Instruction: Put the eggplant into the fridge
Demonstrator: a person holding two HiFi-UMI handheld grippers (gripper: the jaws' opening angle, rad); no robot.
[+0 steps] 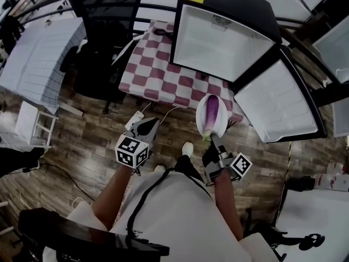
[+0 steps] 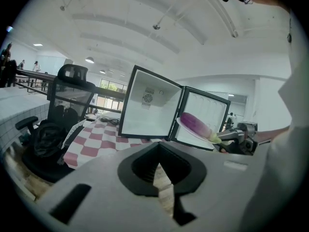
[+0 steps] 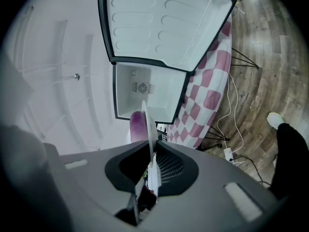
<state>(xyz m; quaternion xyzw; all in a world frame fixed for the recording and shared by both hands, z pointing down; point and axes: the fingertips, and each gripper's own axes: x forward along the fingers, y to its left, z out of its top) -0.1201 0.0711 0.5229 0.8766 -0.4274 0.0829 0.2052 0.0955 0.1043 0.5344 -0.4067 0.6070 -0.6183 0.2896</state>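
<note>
The fridge (image 1: 218,37) sits open at the upper right of the head view, its door (image 1: 278,103) swung wide toward the right edge. The inside looks bare and white, so that much is ready for you. It stands on the checked table (image 1: 158,70), above centre. Just below the fridge's lower edge in the picture, right of centre, you carry a white plate (image 1: 202,118) with the eggplant (image 1: 212,112) lying on it. Your right gripper (image 1: 214,141) is clenched on the plate's rim. Your left gripper (image 1: 148,125), left of centre, has its jaws drawn together on nothing. The eggplant is picked up but not yet inside, so the placing is what remains.
</note>
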